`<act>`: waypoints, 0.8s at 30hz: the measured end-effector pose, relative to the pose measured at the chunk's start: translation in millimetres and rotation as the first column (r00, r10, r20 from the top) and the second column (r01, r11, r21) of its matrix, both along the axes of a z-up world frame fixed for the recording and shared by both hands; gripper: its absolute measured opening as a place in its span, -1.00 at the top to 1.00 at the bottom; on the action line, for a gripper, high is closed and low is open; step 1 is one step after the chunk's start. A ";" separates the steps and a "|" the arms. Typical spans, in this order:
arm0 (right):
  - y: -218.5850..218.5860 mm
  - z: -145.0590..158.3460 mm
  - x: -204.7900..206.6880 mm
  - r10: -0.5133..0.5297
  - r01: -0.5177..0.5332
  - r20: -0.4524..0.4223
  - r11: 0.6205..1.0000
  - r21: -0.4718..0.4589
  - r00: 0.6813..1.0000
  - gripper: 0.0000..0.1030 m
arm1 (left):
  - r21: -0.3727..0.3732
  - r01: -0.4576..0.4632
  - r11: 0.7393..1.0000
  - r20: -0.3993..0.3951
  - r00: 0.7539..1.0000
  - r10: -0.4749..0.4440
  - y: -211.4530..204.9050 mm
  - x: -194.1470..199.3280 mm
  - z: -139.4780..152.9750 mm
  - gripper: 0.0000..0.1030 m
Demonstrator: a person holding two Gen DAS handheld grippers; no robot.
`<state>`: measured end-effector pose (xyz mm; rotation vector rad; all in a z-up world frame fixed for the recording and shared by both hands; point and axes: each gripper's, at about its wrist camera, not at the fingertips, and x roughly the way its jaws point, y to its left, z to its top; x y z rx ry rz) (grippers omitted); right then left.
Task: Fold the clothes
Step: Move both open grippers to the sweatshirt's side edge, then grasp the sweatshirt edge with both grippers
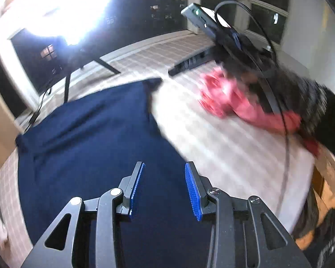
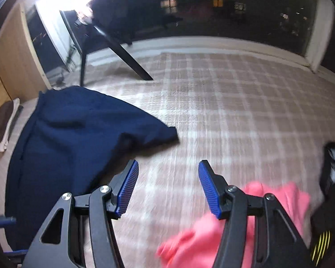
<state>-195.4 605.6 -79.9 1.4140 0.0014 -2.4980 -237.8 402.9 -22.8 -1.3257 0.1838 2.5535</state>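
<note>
A navy blue garment [image 1: 89, 138] lies spread on the checked bedcover [image 1: 223, 147], filling the left and centre of the left wrist view. My left gripper [image 1: 165, 187] hovers open just above it, nothing between its blue pads. A crumpled pink garment [image 1: 230, 98] lies to the right, with the other gripper's black body [image 1: 234, 42] over it. In the right wrist view my right gripper [image 2: 167, 185] is open above bare bedcover [image 2: 234, 102]. The navy garment [image 2: 73, 138] lies to its left and the pink garment [image 2: 268, 203] sits under its right finger.
A bright lamp on a black tripod [image 1: 67, 82] stands at the far side, in front of dark windows [image 1: 145, 11]. A black garment with yellow stripes [image 2: 323, 234] lies at the right edge. Folded brown and white cloth [image 2: 2, 125] rests at far left.
</note>
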 end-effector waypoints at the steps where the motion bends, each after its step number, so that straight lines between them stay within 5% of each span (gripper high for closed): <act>1: -0.3 -6.0 -10.1 0.007 -0.007 0.009 1.000 0.004 1.000 -0.07 | 0.004 -0.002 1.000 0.008 1.000 0.002 3.8 -23.3 -5.5 0.31; 7: 4.7 -29.7 -43.4 0.045 -0.044 0.056 0.999 -0.006 0.997 -0.07 | -0.052 -0.011 0.999 0.057 0.998 0.014 23.4 -130.8 -46.6 0.31; 14: -2.8 -28.7 -52.7 0.110 -0.108 0.050 0.994 -0.028 0.993 -0.08 | -0.037 -0.044 0.998 0.133 0.990 0.048 20.8 -166.0 -79.8 0.32; 18: -7.1 -28.2 -58.0 0.147 -0.145 0.045 0.989 -0.041 0.988 -0.07 | -0.003 -0.054 0.999 0.147 0.988 0.054 13.0 -170.2 -87.5 0.82; 19: -8.2 -28.1 -59.3 0.156 -0.154 0.044 0.987 -0.044 0.987 0.03 | 0.012 -0.056 0.998 0.150 0.987 0.054 11.0 -170.8 -88.1 0.84; 20: -9.2 -27.9 -60.6 0.165 -0.163 0.043 0.985 -0.047 0.985 0.48 | 0.026 -0.059 0.998 0.153 0.987 0.054 8.8 -171.3 -88.2 0.92; 22: -11.4 -27.7 -63.3 0.183 -0.181 0.041 0.982 -0.054 0.982 0.92 | 0.056 -0.072 0.996 0.151 0.987 0.062 3.4 -172.5 -84.4 0.94; 24: -12.1 -26.0 -65.9 0.198 -0.195 0.038 0.979 -0.066 0.980 0.92 | 0.077 -0.075 0.994 0.143 0.988 0.063 -0.3 -172.0 -80.0 0.95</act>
